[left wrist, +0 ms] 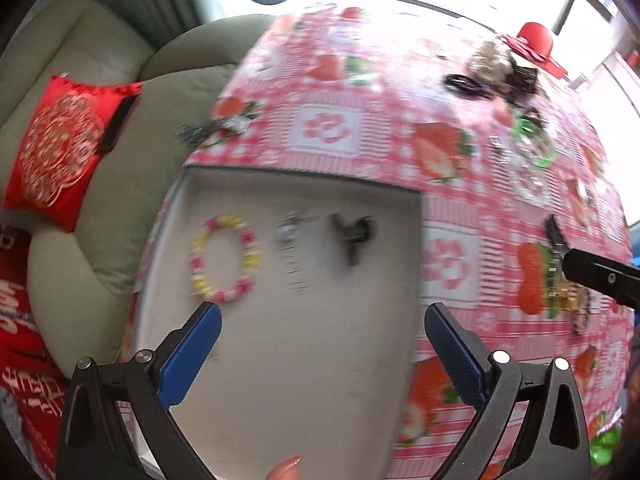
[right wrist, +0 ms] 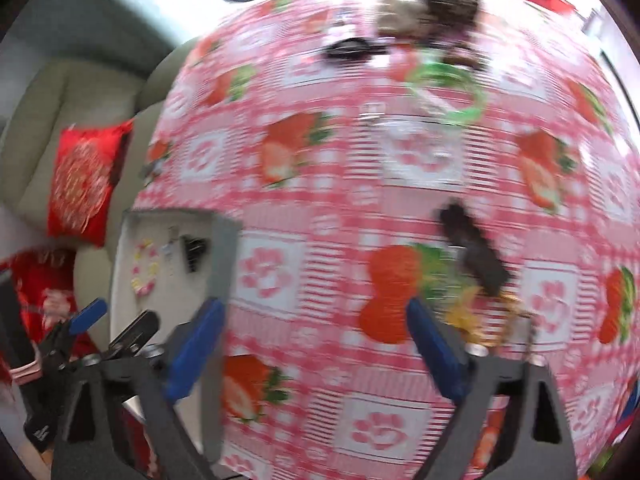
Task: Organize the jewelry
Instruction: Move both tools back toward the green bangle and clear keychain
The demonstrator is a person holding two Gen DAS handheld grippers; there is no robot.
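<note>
here the left gripper (left wrist: 322, 354) hangs above a shallow white tray (left wrist: 288, 380), its blue fingers (left wrist: 192, 356) spread wide with nothing between them. the tray sits at the near-left corner of a surface covered by a pink strawberry-print cloth (left wrist: 360, 92). three pieces lie in a row along the tray's far side: a pink, yellow and white bead bracelet (left wrist: 224, 258) at the left, a small silvery piece (left wrist: 289, 232) in the middle, and a dark piece (left wrist: 354, 234) at the right, blurred too much to name. all three are apart from one another and from the fingers.

the right gripper (right wrist: 316, 354) is over the cloth to the right of the tray, its fingers (right wrist: 434, 354) likewise wide apart and empty. just beyond its right finger a dark oblong hair clip (right wrist: 472, 250) lies on a strawberry print, with a gold-coloured piece (right wrist: 466, 314) beside it, partly smeared by motion. farther off, near the far edge, a green bangle (right wrist: 448, 88) rests among other loose jewelry, next to a black oval piece (right wrist: 352, 49) and a brownish heap (right wrist: 424, 6) whose make-up cannot be told.

off the surface's left side stands a pale green sofa (left wrist: 80, 60) with a red embroidered cushion (left wrist: 60, 152) on it. a red hat (left wrist: 536, 42) sits at the far right corner. a fingertip (left wrist: 286, 468) shows at the bottom edge of the left view.
</note>
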